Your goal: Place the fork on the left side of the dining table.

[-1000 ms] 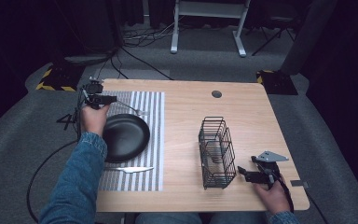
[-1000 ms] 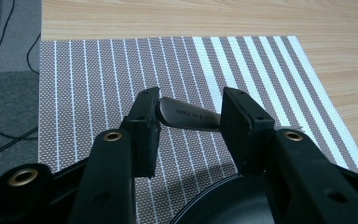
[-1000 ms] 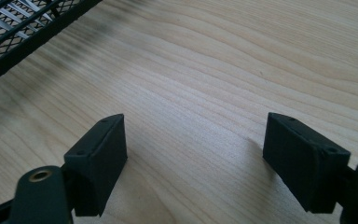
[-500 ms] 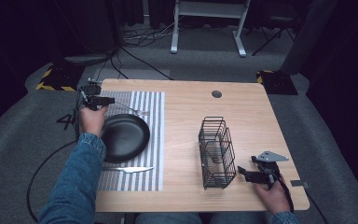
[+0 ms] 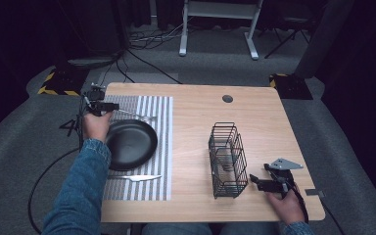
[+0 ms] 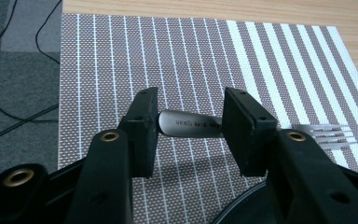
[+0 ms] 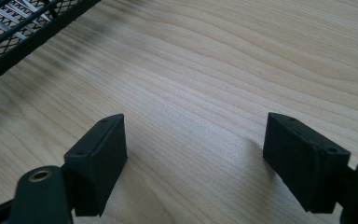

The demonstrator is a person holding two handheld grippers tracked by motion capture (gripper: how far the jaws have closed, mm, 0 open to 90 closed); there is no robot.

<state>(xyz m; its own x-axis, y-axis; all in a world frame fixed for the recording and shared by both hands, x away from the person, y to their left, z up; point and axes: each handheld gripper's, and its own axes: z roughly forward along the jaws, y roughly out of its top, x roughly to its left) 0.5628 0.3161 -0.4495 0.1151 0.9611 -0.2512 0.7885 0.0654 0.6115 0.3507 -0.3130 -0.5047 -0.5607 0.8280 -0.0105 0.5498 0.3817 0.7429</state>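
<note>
A steel fork [image 6: 191, 125] lies on the striped placemat [image 6: 121, 56], its tines [image 6: 324, 134] to the right in the left gripper view. My left gripper [image 6: 190, 133] hovers over the fork's handle end with its jaws partly apart, one on each side of that end, not pressing on it. From above, the left gripper [image 5: 111, 106] is at the mat's far left corner, with the fork [image 5: 138, 116] just beyond the black plate [image 5: 129, 144]. My right gripper [image 7: 193, 161] is open over bare wood, at the table's near right [image 5: 255, 181] beside the wire basket [image 5: 227, 159].
A knife [image 5: 136, 177] lies on the placemat [image 5: 147, 188] in front of the plate. The black wire basket [image 7: 23, 23] holds something pale at its bottom. A round cable hole [image 5: 227, 98] sits at the table's far side. Cables trail off the left edge.
</note>
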